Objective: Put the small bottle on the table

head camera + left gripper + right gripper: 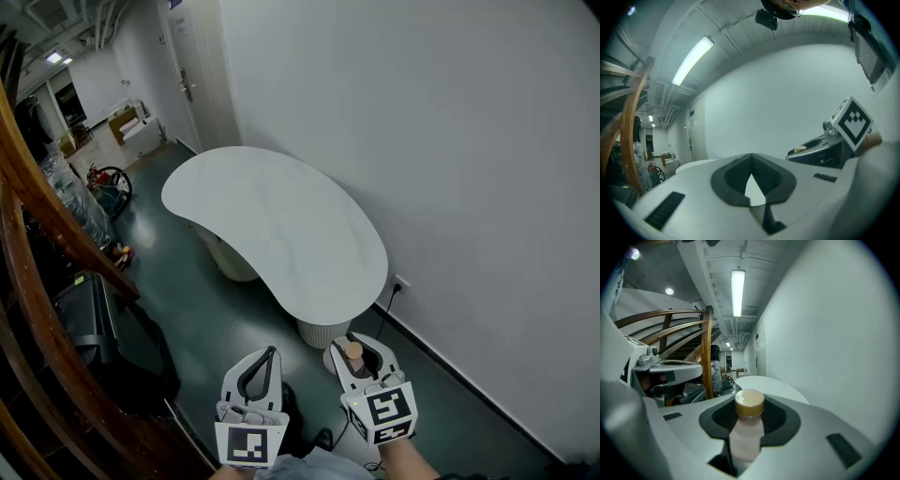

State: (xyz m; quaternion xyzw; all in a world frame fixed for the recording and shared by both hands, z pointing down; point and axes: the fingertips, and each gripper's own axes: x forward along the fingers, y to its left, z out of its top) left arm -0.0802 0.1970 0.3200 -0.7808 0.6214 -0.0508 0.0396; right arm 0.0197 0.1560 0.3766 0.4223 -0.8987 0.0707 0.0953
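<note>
the right gripper (357, 343) is nearest, clamped on the small bottle (748, 426), which stands upright with its cap up. the table (281, 225) lies ahead, farther off and slightly left. the left gripper (266, 358) is closed on nothing.

Table (281, 225) top plain white, base off-white and ribbed. Floor (187, 291) dark glossy green. Wall (450, 141) at right white. Rail (37, 234) at left warm brown wood. Bottle (746, 432) pale pink, tan cap. The left gripper (271, 352) and right gripper (356, 342) light grey; pads (780, 416) black, ribbed. Near cubes (382, 412) white with black square markers.
</note>
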